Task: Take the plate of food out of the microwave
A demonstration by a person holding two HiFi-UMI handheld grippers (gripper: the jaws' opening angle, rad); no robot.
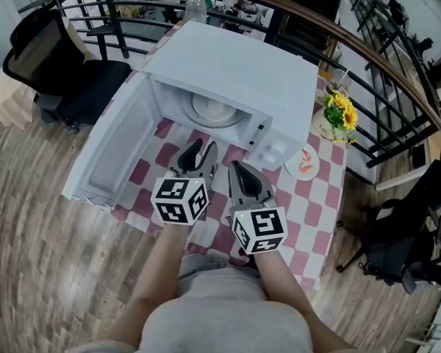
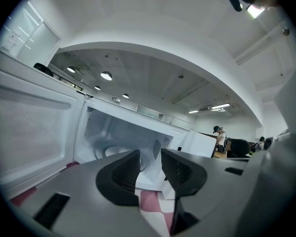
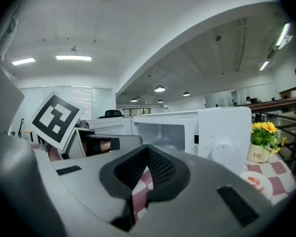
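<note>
Hovering over the red-and-white checked tabletop (image 1: 309,197) before the open white microwave (image 1: 228,57), the left tongs (image 2: 150,157) slightly parted and empty, the right tongs (image 3: 147,149) closed on nothing, apparently line up for the round white plate (image 1: 215,110) inside its cavity.

The white microwave (image 1: 235,72) stands on a table with a red-and-white checked cloth (image 1: 309,197). Its door (image 1: 114,149) is swung fully open to the left, so the white cavity shows. Inside, on the floor of the cavity, lies a round white plate (image 1: 214,109), flat. What is on it cannot be made out. The knobs (image 1: 273,151) sit at the right front.
</note>
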